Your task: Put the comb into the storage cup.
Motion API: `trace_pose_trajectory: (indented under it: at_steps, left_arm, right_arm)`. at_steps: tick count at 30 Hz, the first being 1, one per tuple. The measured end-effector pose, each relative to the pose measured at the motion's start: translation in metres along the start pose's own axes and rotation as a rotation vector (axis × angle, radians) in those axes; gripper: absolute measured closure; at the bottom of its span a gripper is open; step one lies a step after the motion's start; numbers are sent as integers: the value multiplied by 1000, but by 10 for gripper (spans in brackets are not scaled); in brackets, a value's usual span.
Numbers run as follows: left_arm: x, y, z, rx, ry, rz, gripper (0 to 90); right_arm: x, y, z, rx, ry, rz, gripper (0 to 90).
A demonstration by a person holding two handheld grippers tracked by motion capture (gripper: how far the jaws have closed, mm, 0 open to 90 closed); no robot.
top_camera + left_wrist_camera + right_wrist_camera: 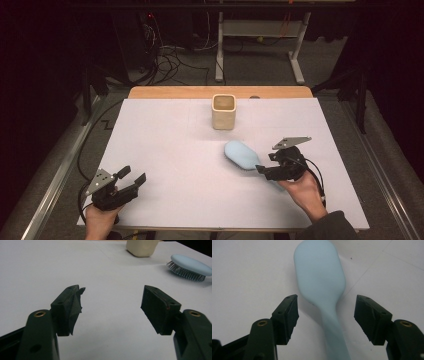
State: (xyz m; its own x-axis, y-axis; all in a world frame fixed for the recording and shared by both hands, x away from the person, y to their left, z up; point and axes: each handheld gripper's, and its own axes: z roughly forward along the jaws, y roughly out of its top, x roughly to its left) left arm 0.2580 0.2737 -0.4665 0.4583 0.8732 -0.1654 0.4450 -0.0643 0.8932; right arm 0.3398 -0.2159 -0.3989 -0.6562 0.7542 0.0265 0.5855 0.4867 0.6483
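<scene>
The right gripper (325, 315) is straddling the blue hairbrush (319, 277) handle, jaws open — the grasp is pending. The left gripper (131, 179) is idling open-jawed on the bench (165, 150) — next, squeezing the handle squarely.

No text, label, brand, number or sign can be read anywhere in these views.

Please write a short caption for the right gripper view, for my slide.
Open right claw straddling the handle of a light blue hairbrush on the white table, not yet gripping.
</scene>
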Motion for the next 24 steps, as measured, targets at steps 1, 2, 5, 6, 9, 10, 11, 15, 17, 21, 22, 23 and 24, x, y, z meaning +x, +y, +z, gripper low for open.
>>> trace_pose_trajectory:
  at_steps: [1,2,5,6,9,10,11,15,17,21,22,23,24]
  left_arm:
    - [0,0,0,0,0,1,328]
    - [0,0,0,0,0,1,328]
    - [0,0,0,0,-1,0,328]
    - [0,0,0,-1,0,0,328]
    - [0,0,0,1,-1,0,328]
    - [0,0,0,1,-1,-1,328]
    - [0,0,0,1,-1,-1,328]
    - [0,0,0,-1,1,-2,328]
    - [0,0,0,1,1,-1,328]
    - [0,0,0,1,1,0,328]
    - [0,0,0,0,1,0,328]
    - [0,0,0,1,1,0,328]
    - [0,0,0,1,2,0,328]
  right_arm:
    - [0,1,1,17,-4,-1,370]
    - [0,4,5,55,-5,-2,379]
    - [1,6,9,100,-11,-2,397]
    - [0,7,11,115,-7,-1,404]
    - [0,7,15,138,-3,0,411]
    - [0,7,17,148,-1,1,411]
    - [-1,8,18,154,0,2,411]
    - [0,10,24,193,-4,-1,422]
    - [1,11,26,210,-6,-11,429]
    - [1,12,29,234,-11,-20,457]
    - [2,12,30,243,-12,-16,469]
    - [2,12,32,246,-9,-23,478]
    - [2,13,33,256,-9,-27,483]
